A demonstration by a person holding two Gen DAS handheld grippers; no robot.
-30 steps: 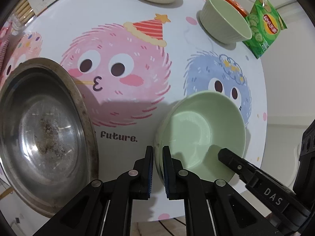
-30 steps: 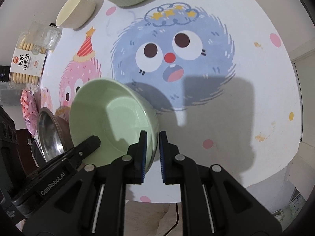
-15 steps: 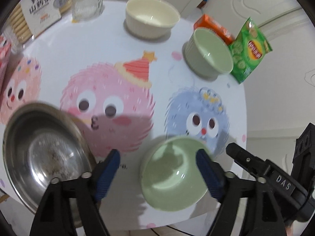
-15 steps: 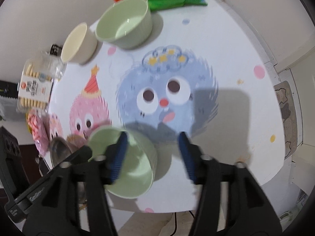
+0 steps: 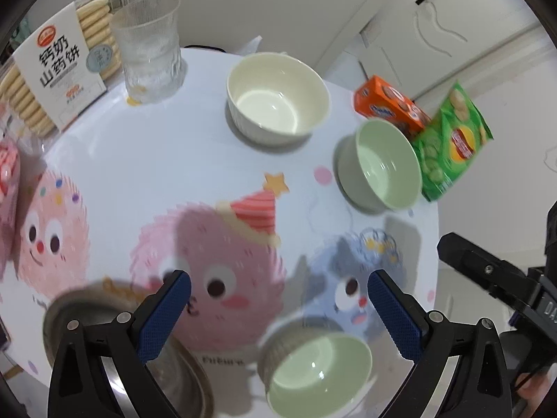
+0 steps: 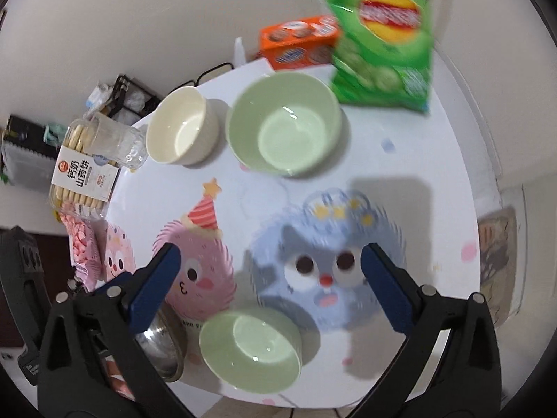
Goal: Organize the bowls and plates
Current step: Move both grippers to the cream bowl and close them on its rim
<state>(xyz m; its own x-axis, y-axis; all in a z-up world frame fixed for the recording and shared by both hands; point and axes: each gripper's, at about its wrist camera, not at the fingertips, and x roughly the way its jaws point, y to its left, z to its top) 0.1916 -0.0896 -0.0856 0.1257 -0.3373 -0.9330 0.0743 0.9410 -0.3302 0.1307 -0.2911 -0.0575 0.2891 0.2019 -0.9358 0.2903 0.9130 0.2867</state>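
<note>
A small green bowl [image 5: 318, 371] [image 6: 250, 348] stands upright on the table's near edge, free of both grippers. A steel bowl [image 5: 181, 379] [image 6: 162, 351] sits to its left. A larger green bowl [image 5: 383, 165] [image 6: 283, 129] and a cream bowl [image 5: 276, 97] [image 6: 179, 129] stand at the far side. My left gripper [image 5: 278, 317] is open and empty, raised above the near bowls. My right gripper [image 6: 269, 289] is open and empty, raised above the small green bowl.
A glass [image 5: 149, 48], a biscuit box [image 5: 52, 69], an orange cookie box [image 5: 390, 106] and a green chip bag [image 5: 452, 142] line the table's far side. Pink packets [image 6: 81, 244] lie at the left. The table [image 5: 174, 174] carries cartoon prints.
Both grippers let go of the small green bowl, opened wide and pulled back and up. The bowl now rests upright on the table.
</note>
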